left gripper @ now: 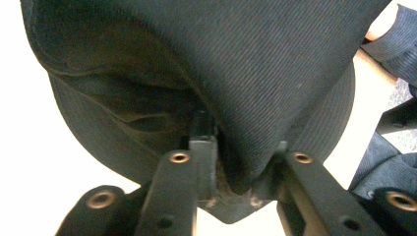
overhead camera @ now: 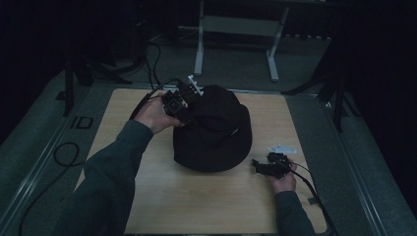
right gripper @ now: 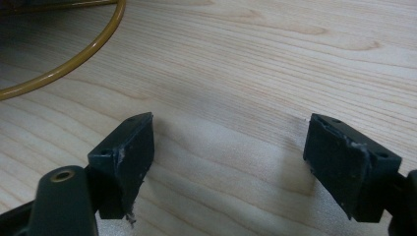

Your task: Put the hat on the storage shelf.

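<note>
Black bucket hat (overhead camera: 214, 130) at the centre of the high view, crown up, on the light wooden table (overhead camera: 162, 196). Brim spread low toward the bottom of the frame; upper-left side lifted and bunched. No clear long axis, being roughly round; crown tilted a little toward the upper left, where the fabric is being pulled.

Left gripper (overhead camera: 183, 104) at the hat's upper-left edge, held in the left hand (overhead camera: 156, 116). Left gripper view: jaws closed together on a fold of the hat's dark twill (left gripper: 275, 78), cloth pinched between them at lower centre of the frame.

Right gripper (overhead camera: 269, 166) at lower right of the hat, near the brim but apart from it, held in the right hand (overhead camera: 282, 181). Right gripper view: jaws spread wide over bare wood (right gripper: 236, 73), holding nothing; a yellow cable (right gripper: 69, 64) curving at upper left.

Likely risks: only a thin fold pinched, so slipping free under a harder pull; one-sided lifting likely to collapse or flip the soft crown; brim dragging across the table rather than rising.
</note>
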